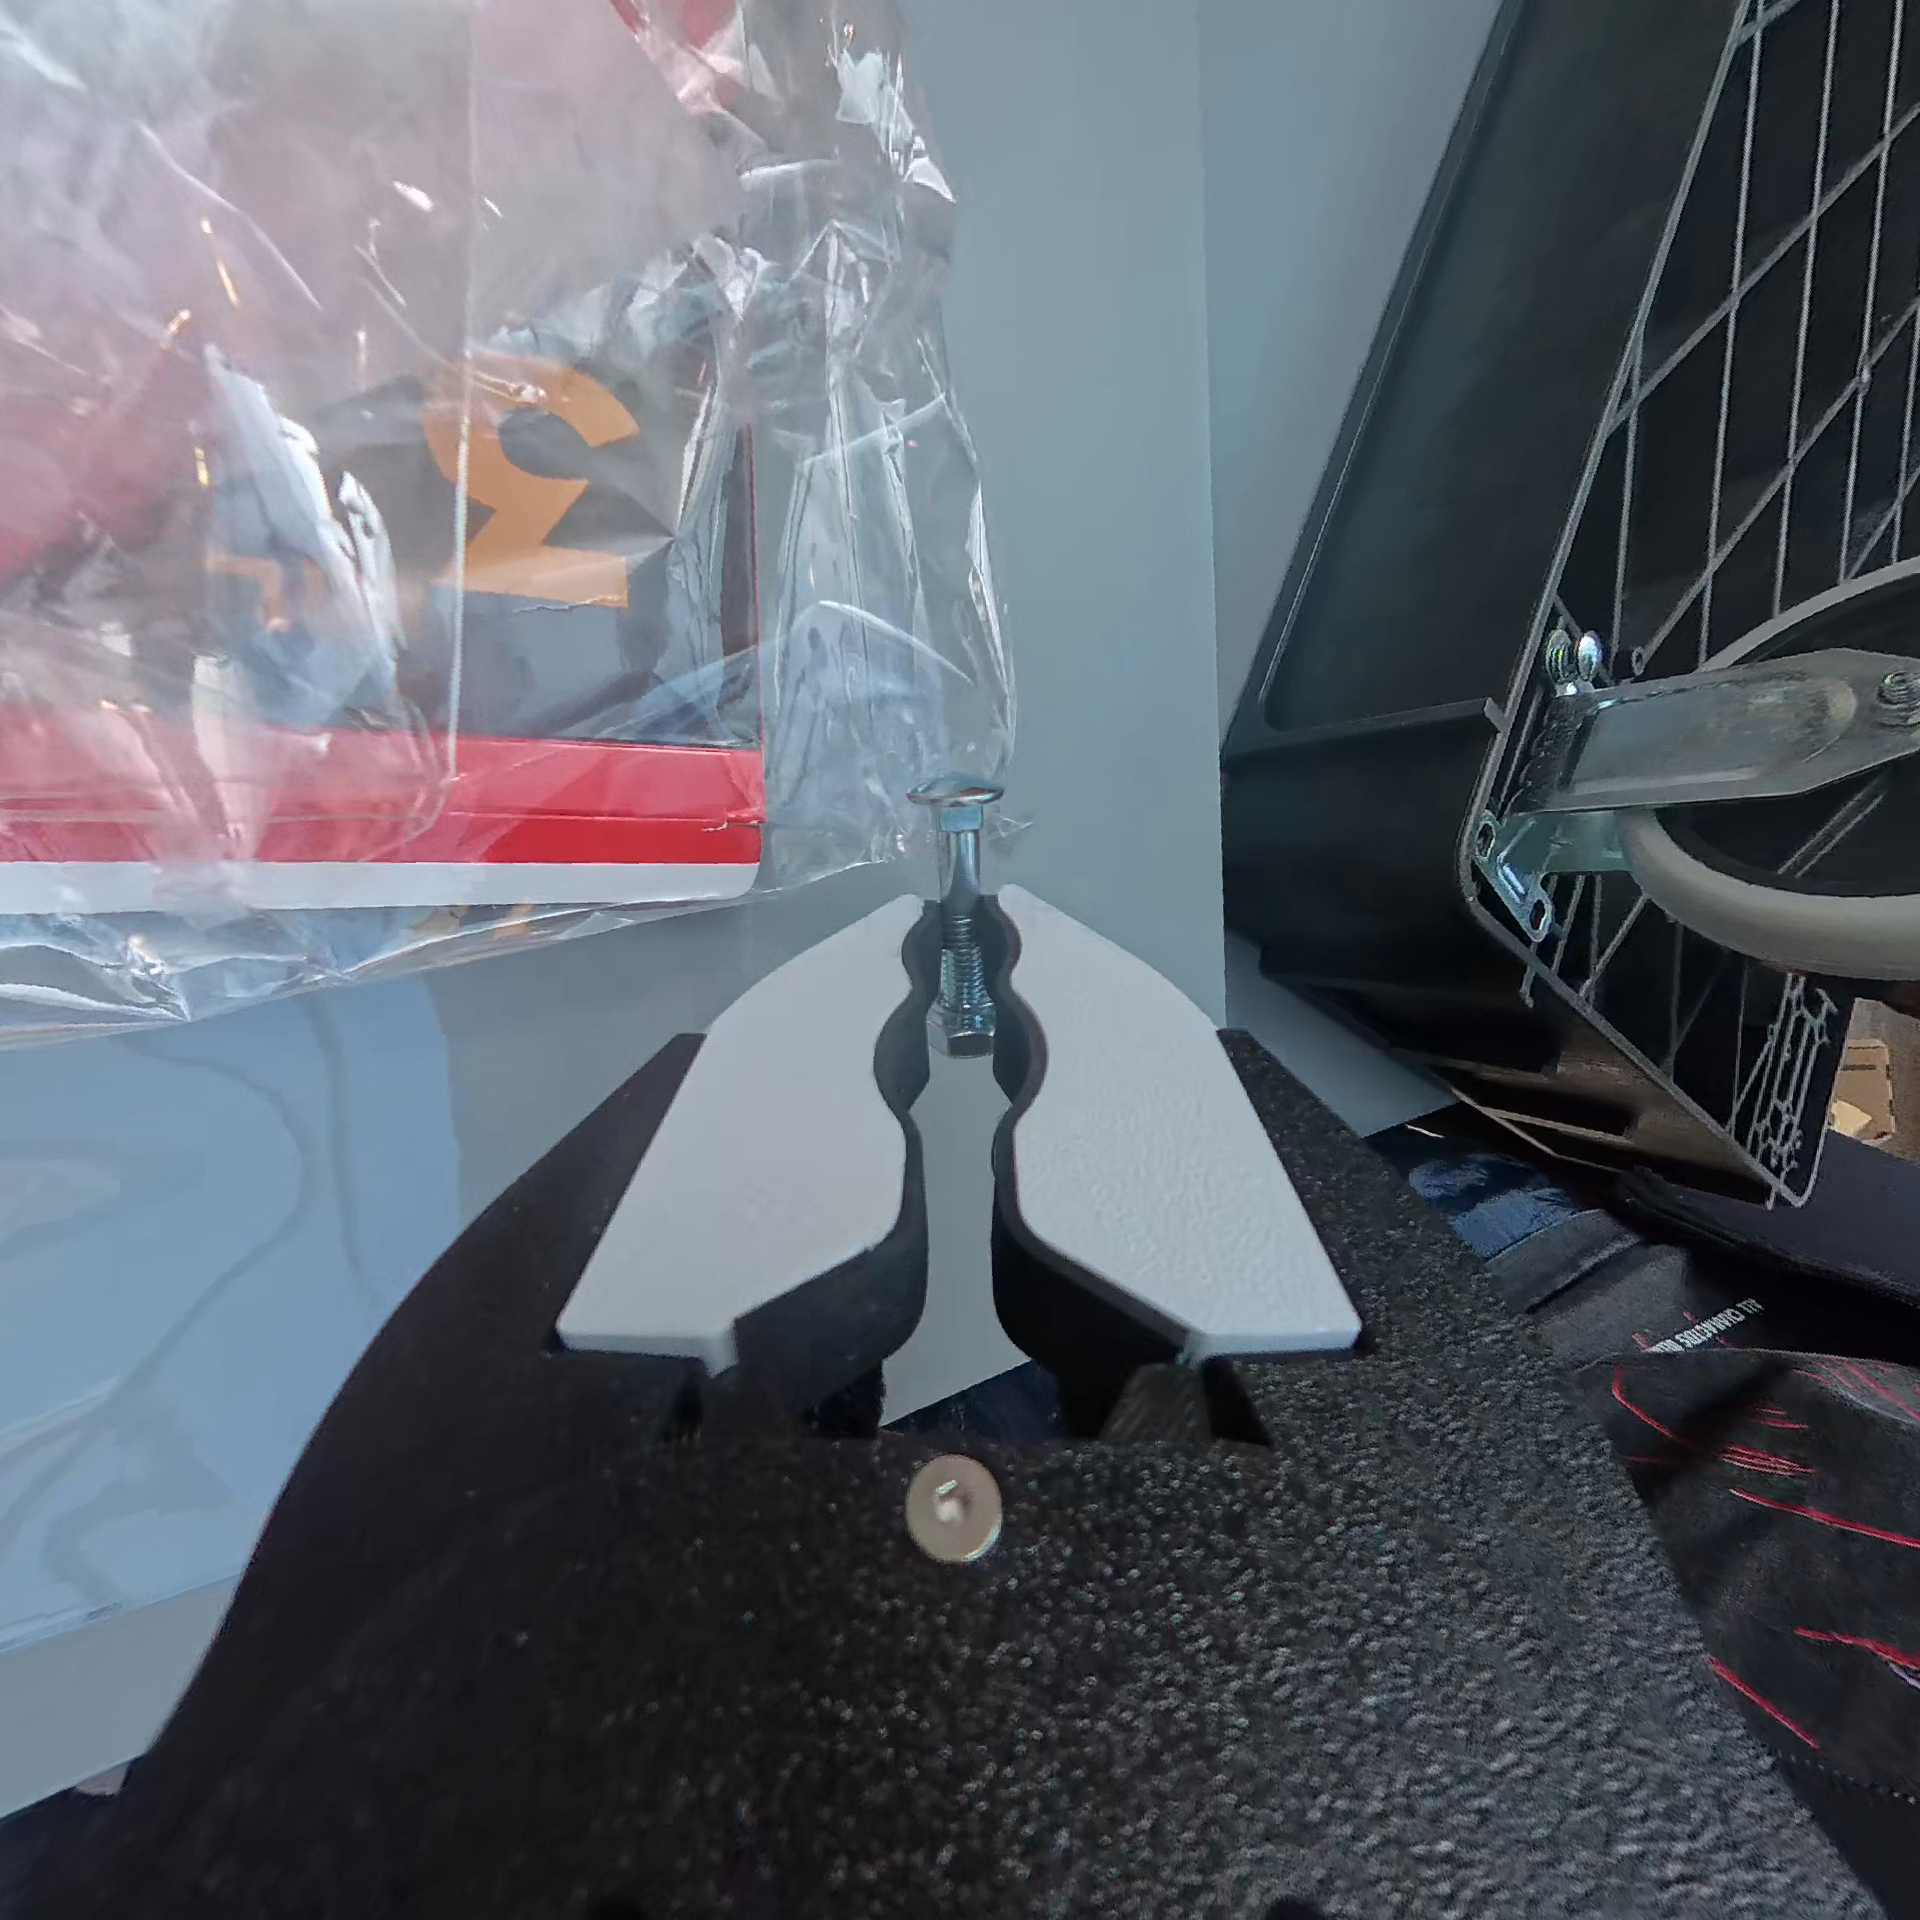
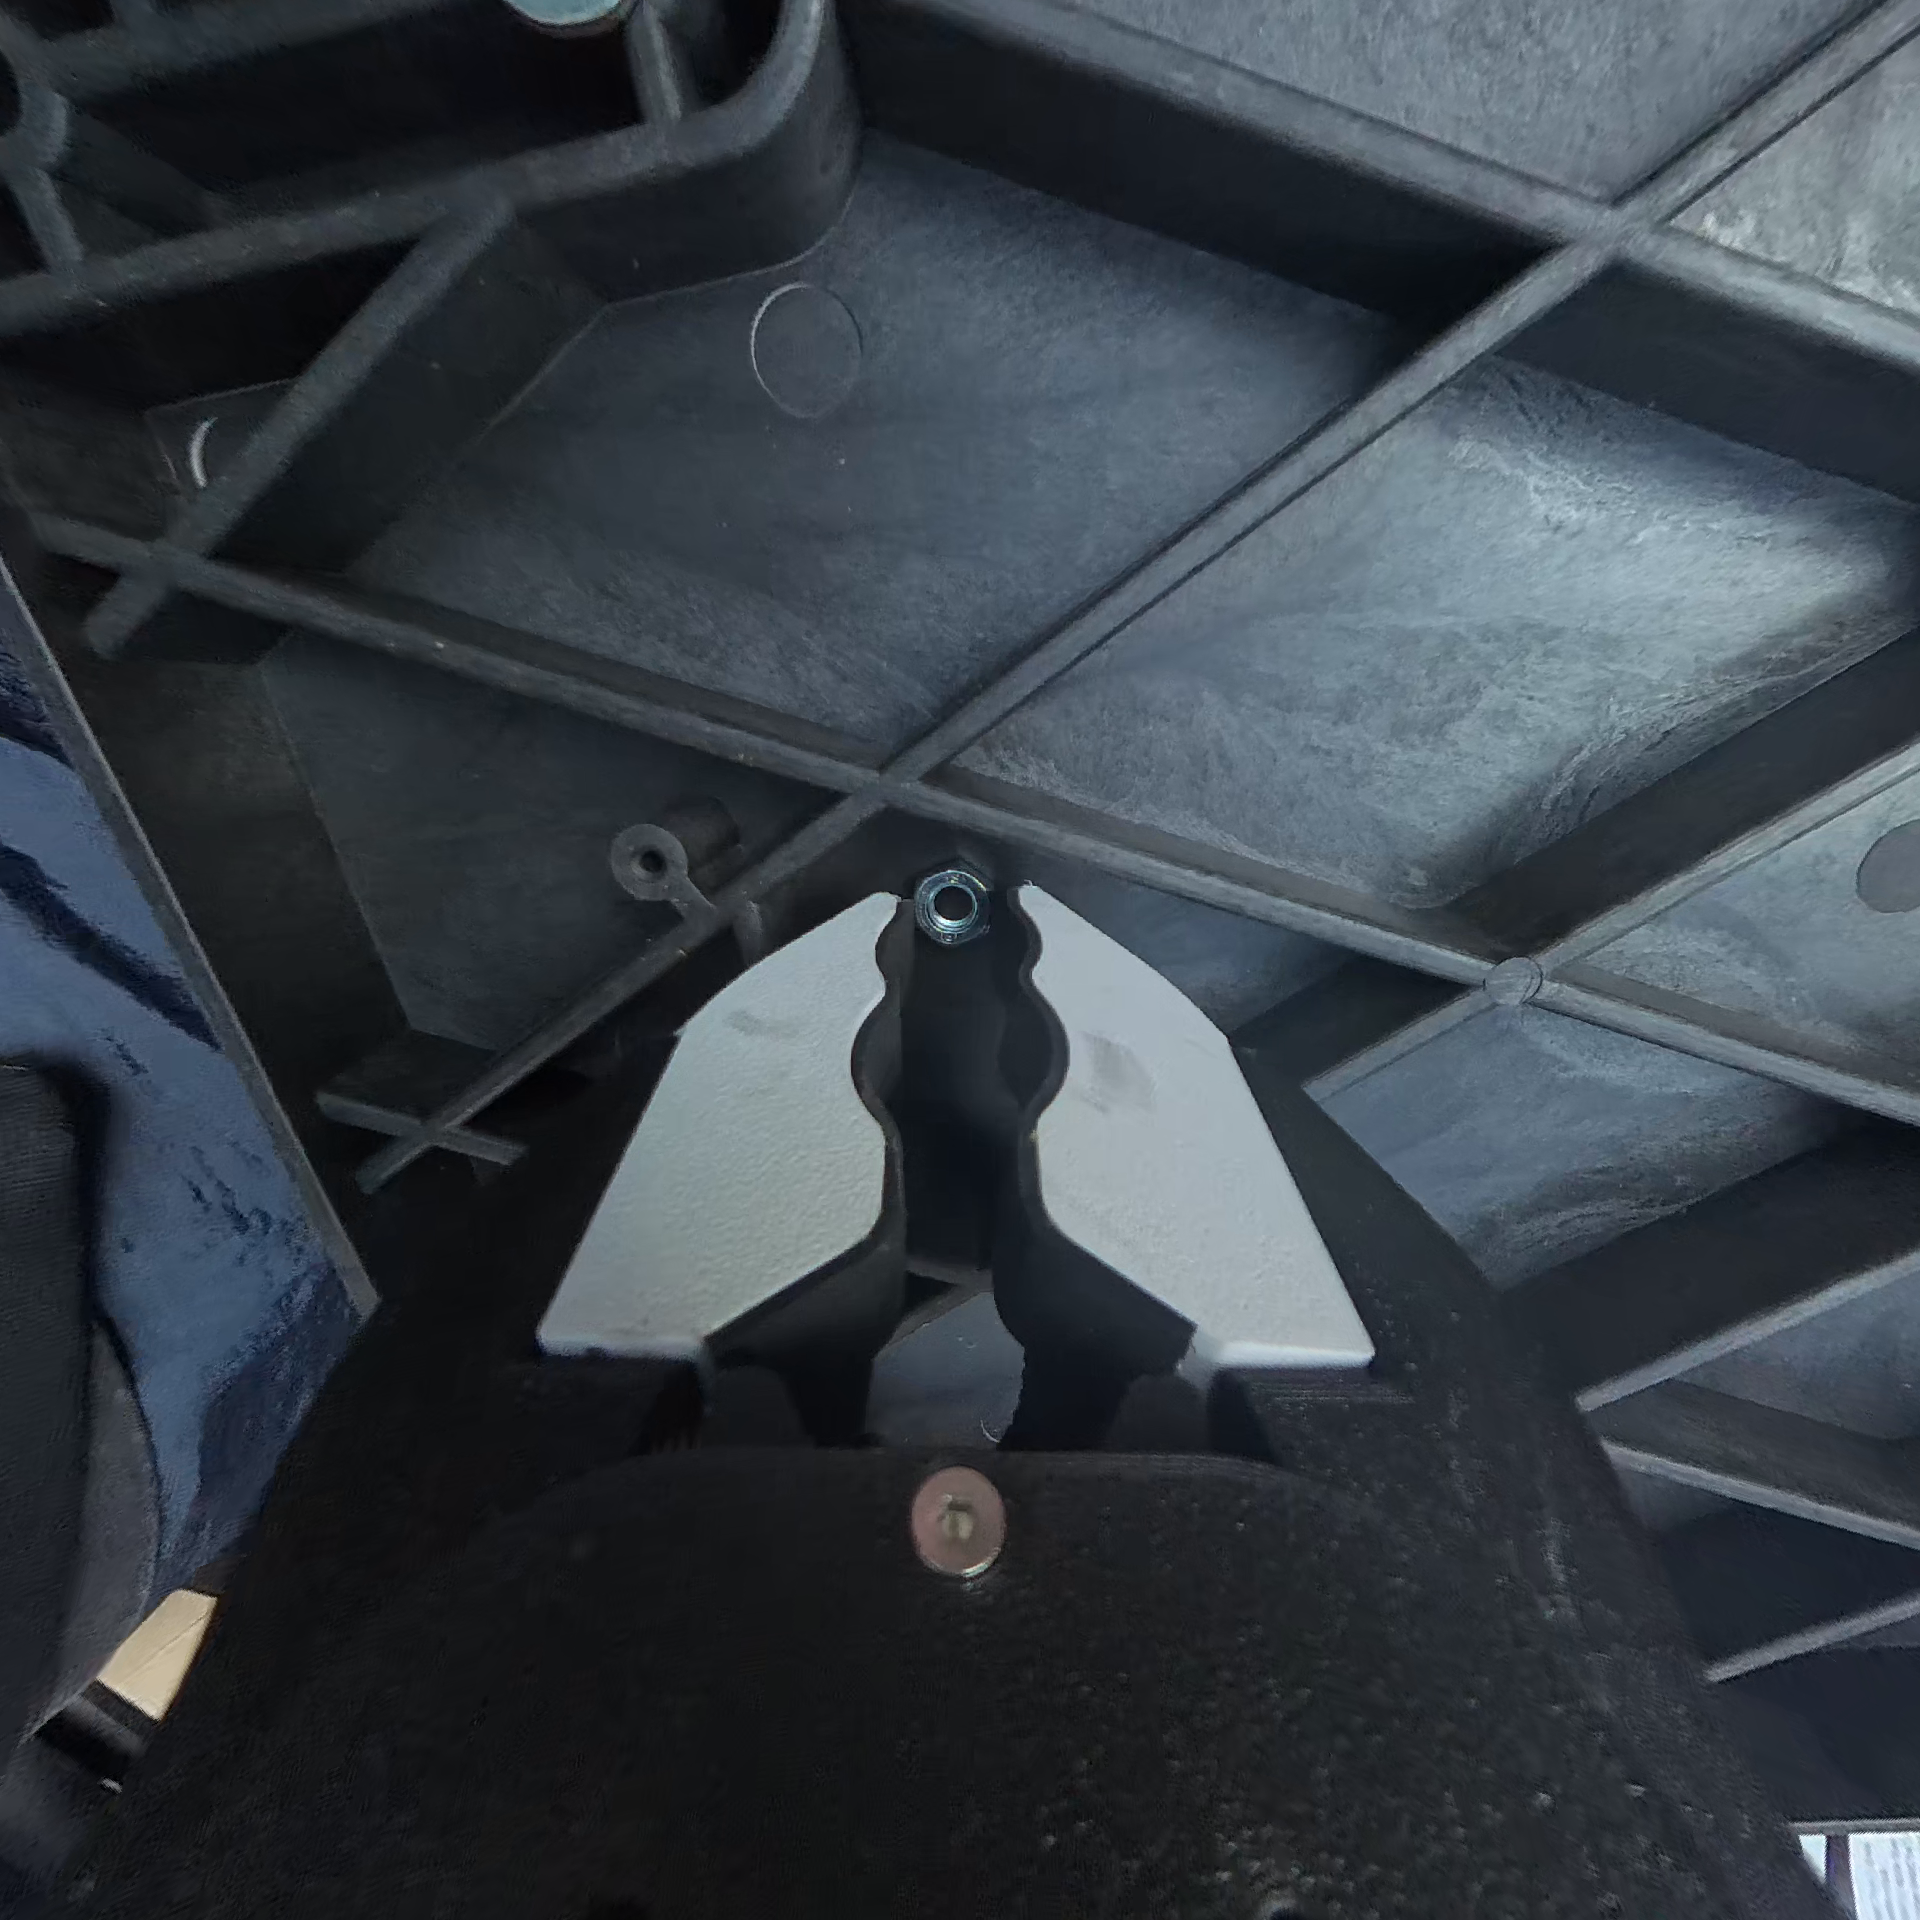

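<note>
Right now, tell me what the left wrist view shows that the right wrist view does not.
Only the left wrist view: the left gripper shut on a bolt standing head up, a red box in a clear plastic bag to its left, and a grey wheel on a metal bracket.

Only the right wrist view: the right gripper pinching a small nut close against ribbed black plastic, with blue cloth at left.

Both: the black ribbed panel.
</note>
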`<state>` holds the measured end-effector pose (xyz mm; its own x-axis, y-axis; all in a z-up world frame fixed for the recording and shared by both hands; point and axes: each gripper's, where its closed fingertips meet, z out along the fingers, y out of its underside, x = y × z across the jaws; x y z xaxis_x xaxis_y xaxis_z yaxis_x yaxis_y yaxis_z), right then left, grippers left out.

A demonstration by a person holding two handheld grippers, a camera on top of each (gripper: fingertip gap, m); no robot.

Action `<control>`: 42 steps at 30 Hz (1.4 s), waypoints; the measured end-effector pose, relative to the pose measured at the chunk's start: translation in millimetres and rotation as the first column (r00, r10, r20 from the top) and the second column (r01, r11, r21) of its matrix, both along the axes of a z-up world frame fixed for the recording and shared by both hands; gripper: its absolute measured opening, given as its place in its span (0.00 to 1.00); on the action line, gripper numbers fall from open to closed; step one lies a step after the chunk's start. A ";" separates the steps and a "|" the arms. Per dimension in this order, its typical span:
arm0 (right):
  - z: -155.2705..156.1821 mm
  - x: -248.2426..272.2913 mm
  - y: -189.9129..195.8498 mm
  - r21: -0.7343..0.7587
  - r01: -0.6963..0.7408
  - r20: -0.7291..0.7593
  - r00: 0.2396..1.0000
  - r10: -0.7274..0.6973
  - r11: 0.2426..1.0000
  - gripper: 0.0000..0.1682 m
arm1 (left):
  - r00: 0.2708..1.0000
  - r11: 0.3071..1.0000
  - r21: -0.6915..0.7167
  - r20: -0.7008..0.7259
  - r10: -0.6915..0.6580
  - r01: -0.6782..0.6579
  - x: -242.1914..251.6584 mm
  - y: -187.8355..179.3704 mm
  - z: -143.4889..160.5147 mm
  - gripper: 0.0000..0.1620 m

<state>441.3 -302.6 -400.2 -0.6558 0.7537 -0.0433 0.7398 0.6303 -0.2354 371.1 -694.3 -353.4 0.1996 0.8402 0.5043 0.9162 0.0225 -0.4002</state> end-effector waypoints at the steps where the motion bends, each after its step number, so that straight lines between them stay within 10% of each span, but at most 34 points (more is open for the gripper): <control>1: 0.1 0.0 0.1 -0.001 -0.008 0.005 1.000 0.008 1.000 0.08 | 1.000 1.000 0.006 -0.001 0.012 -0.012 0.7 2.5 2.4 0.04; 26: 63.3 -19.6 -1.4 -0.231 -0.018 -0.117 0.993 -0.009 0.973 0.08 | 0.988 0.989 0.008 -0.057 0.146 -0.146 4.3 33.3 15.6 0.04; 42: 250.7 -109.9 -98.8 -0.354 -0.134 -0.363 0.932 -0.004 0.926 0.08 | 0.987 0.989 0.067 -0.090 0.136 -0.130 7.6 -27.8 23.9 0.04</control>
